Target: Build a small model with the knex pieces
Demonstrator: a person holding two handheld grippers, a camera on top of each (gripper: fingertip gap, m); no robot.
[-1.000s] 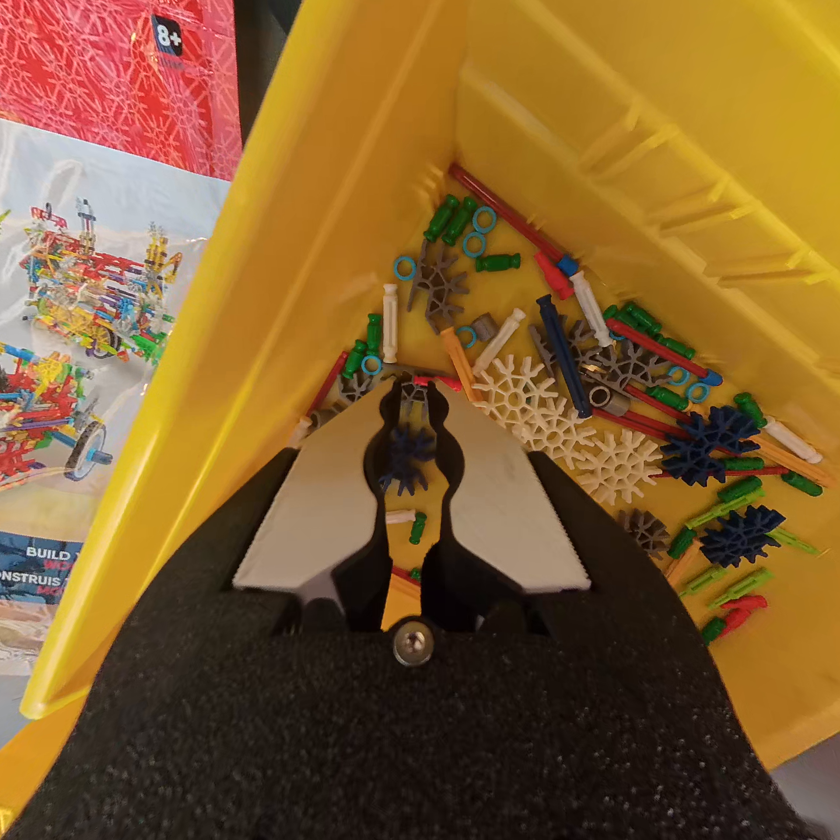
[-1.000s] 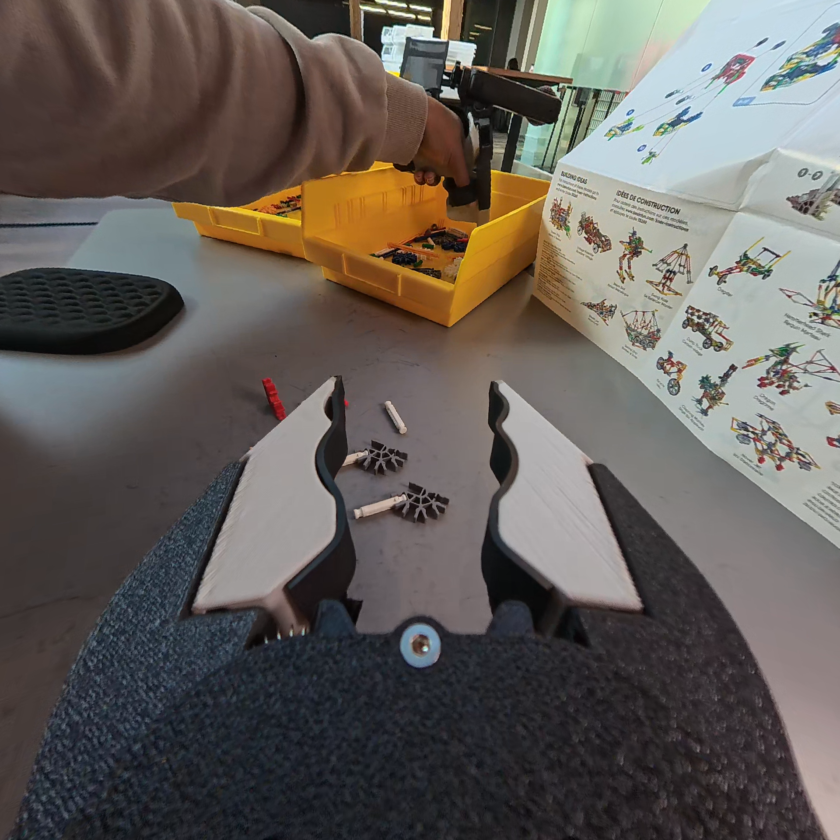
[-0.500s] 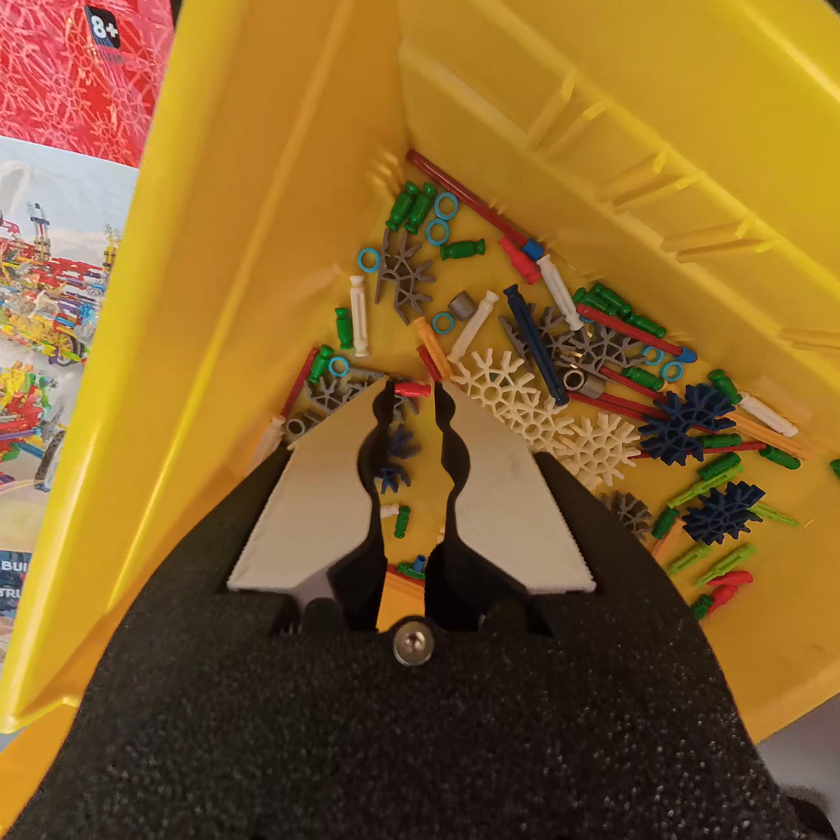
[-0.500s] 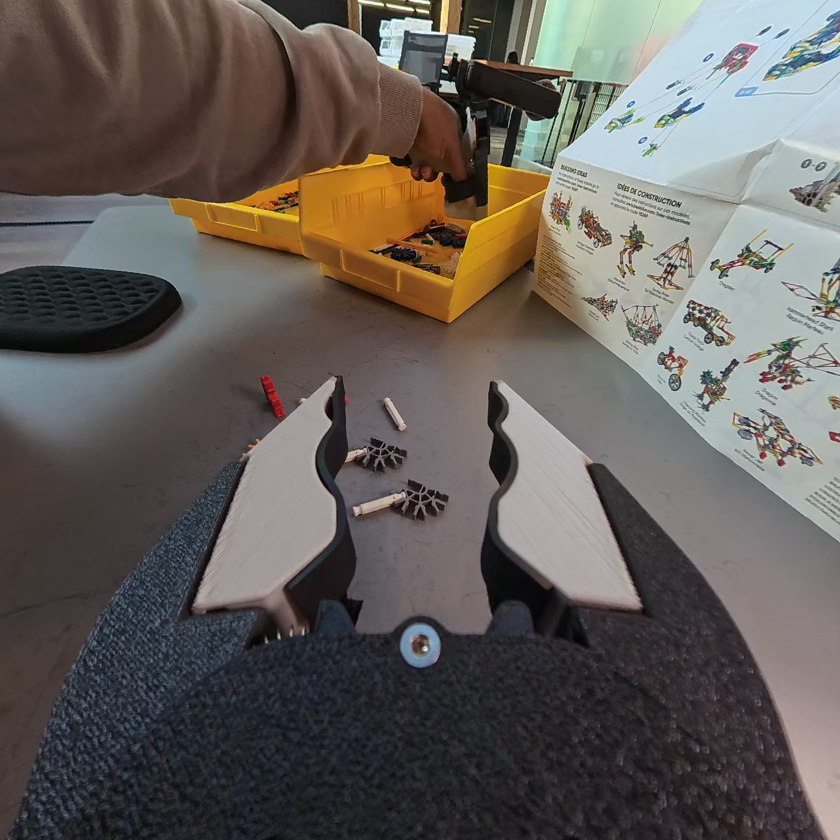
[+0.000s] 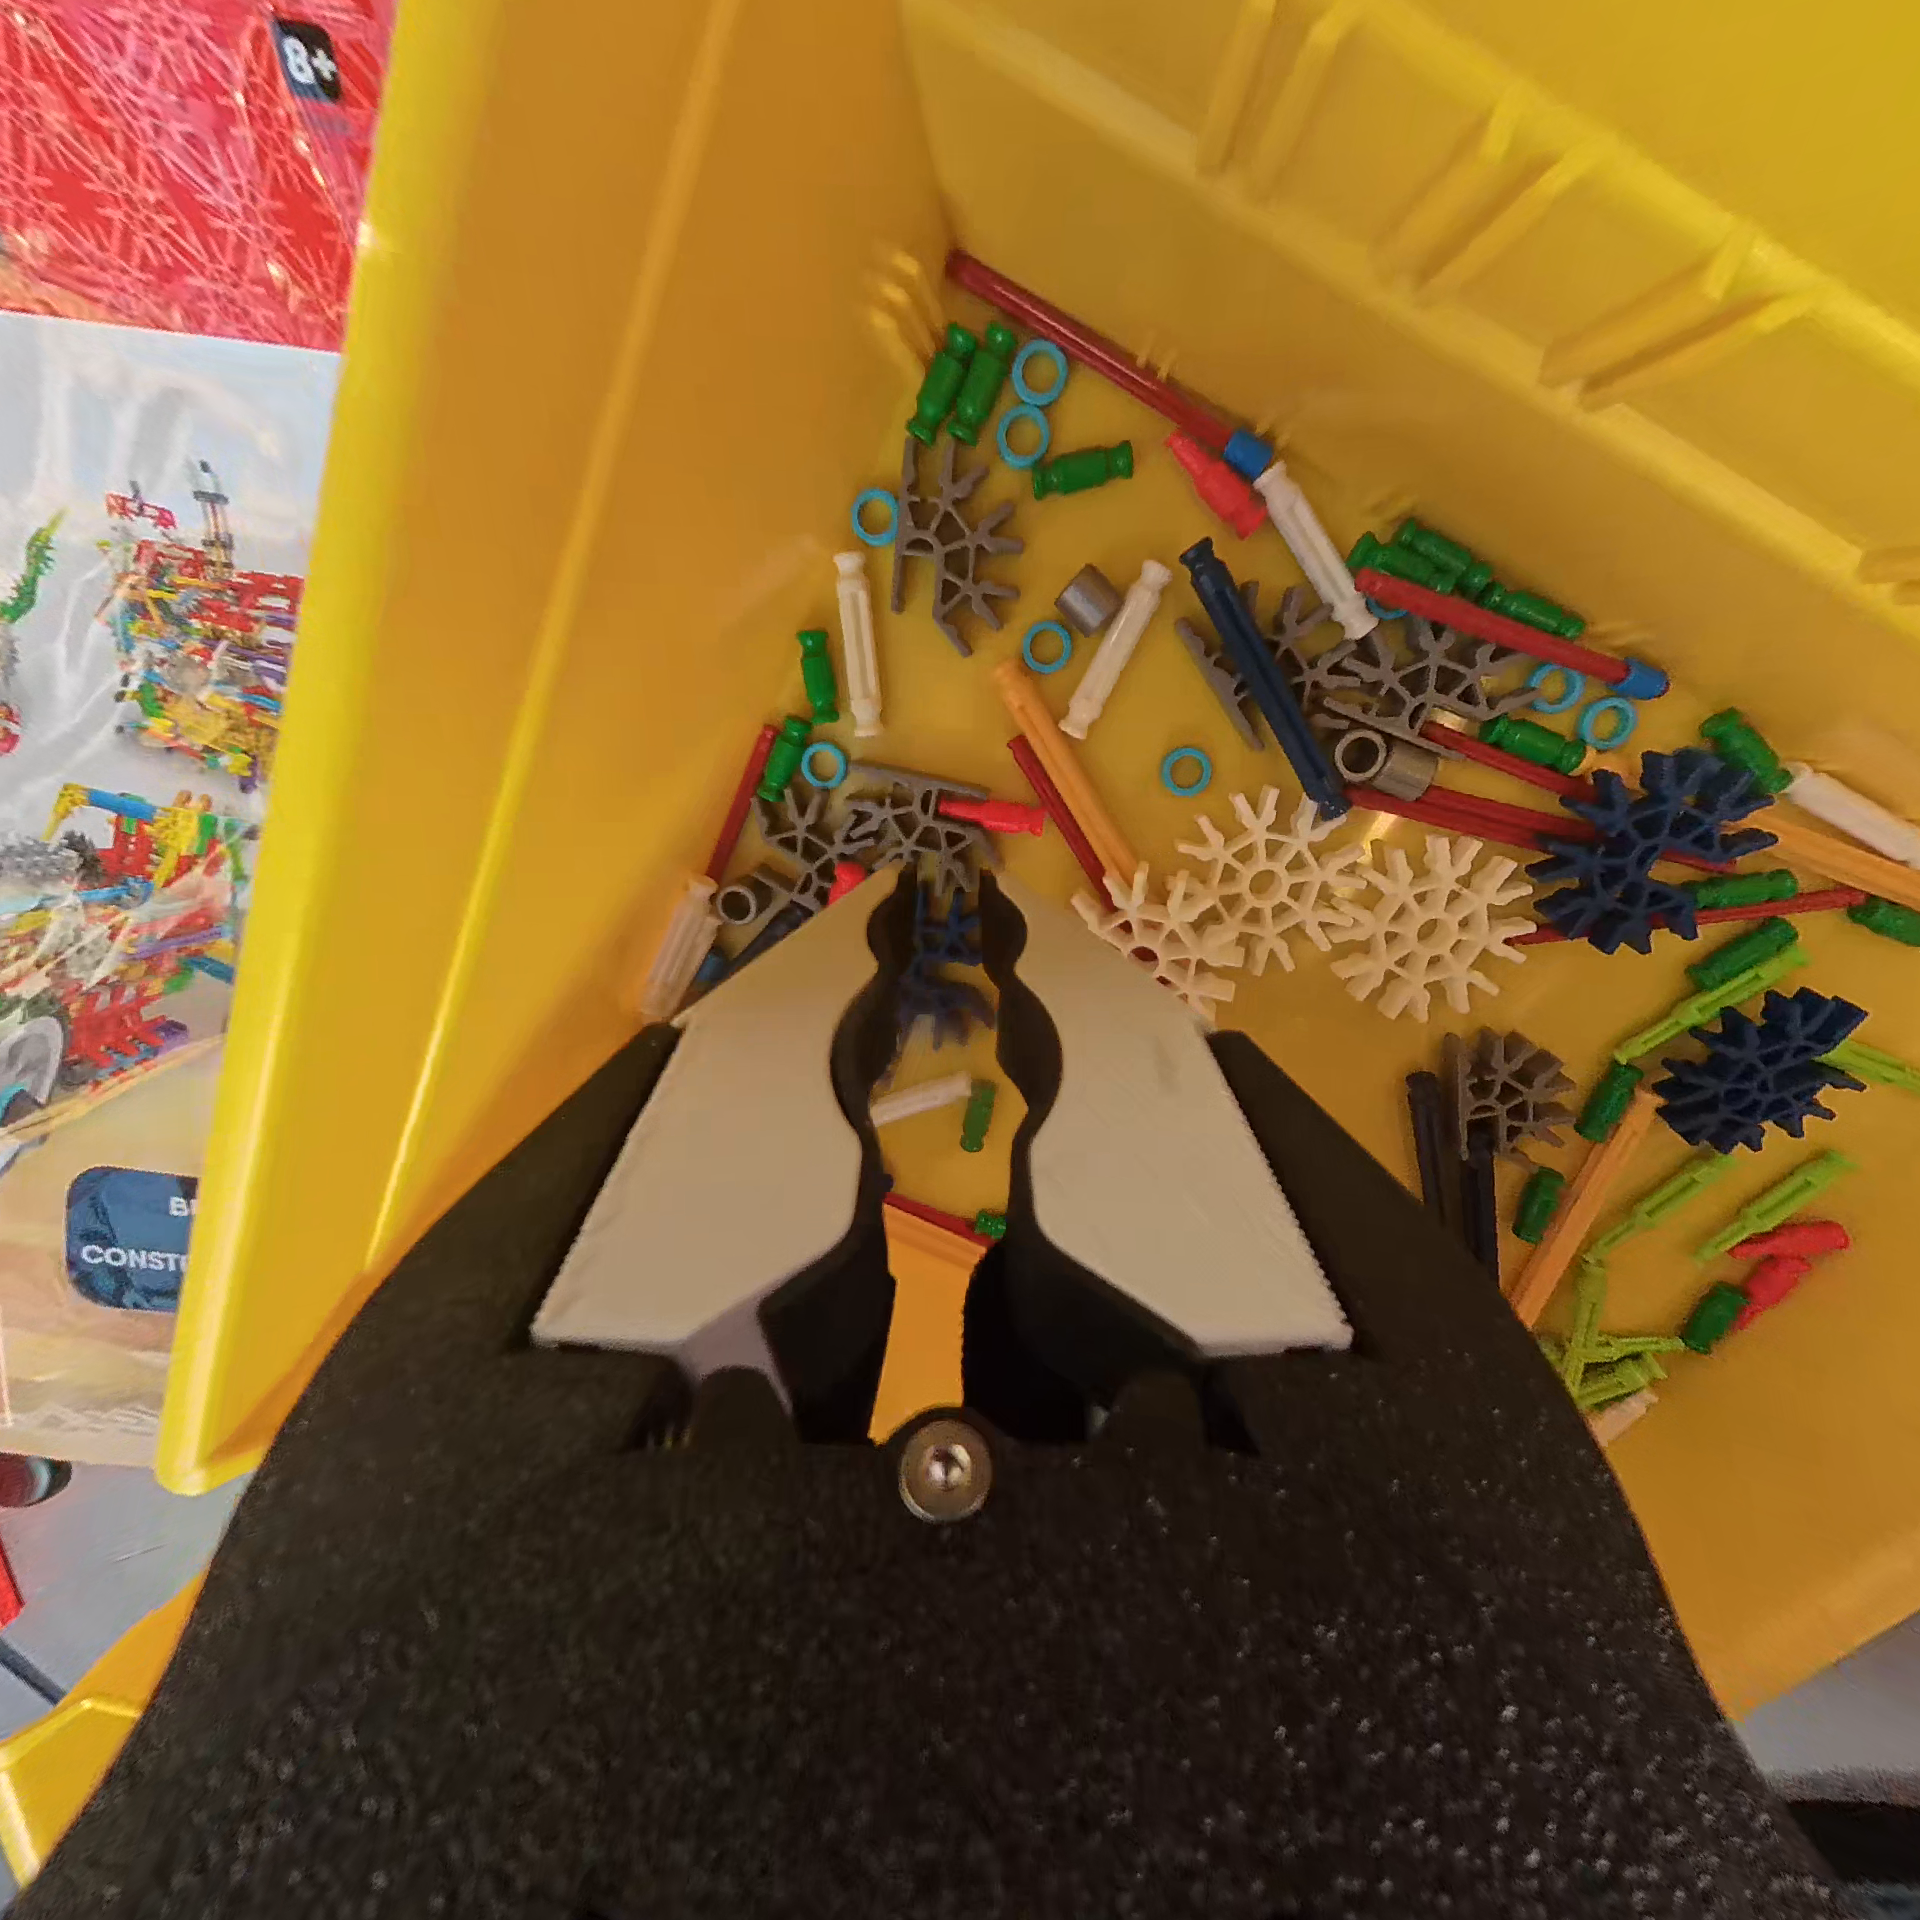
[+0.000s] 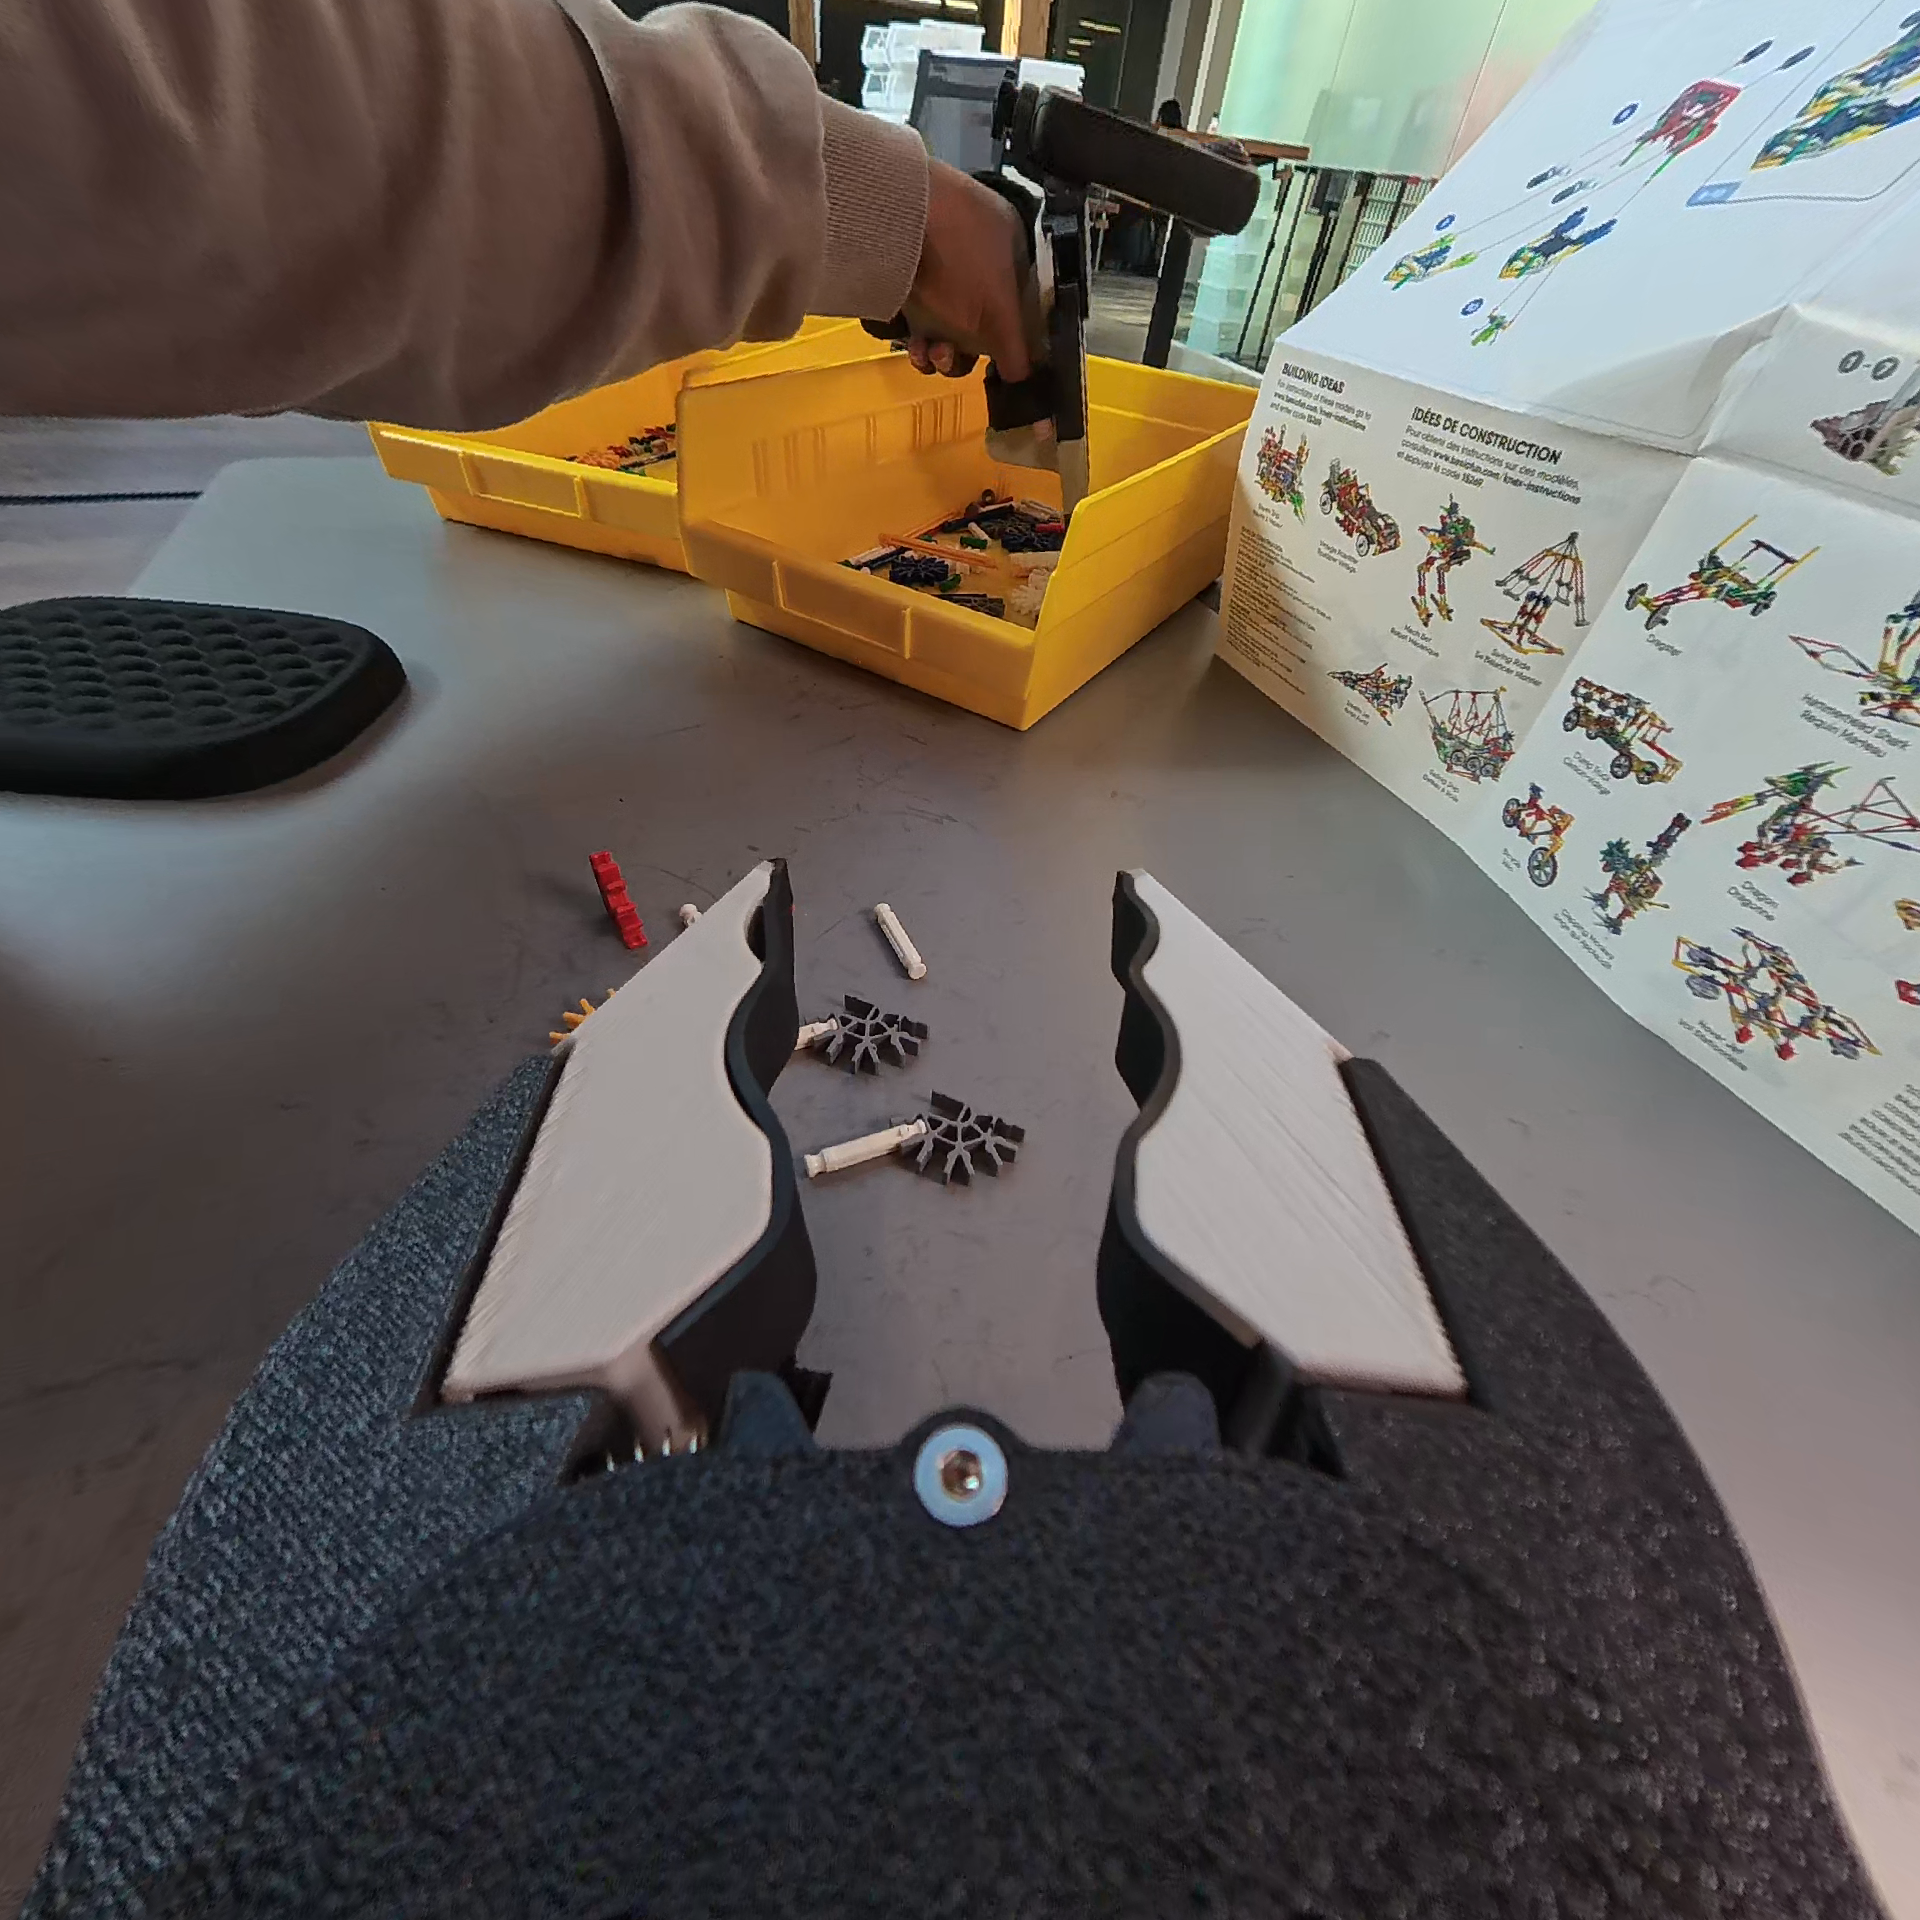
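Down in the yellow bin (image 5: 644, 623), left gripper (image 5: 940, 883) jaws pinch a light, stiff blue connector (image 5: 940, 966) edgewise; right gripper (image 6: 945, 883) jaws spread wide over the counter (image 6: 1039, 790).

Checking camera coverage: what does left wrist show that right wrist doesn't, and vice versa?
Left wrist only: the left gripper closed on a dark blue snowflake connector, white snowflake connectors beside it. Right wrist only: the right gripper open above grey connectors with white rods on the table, a black pad. Both: the yellow bin.
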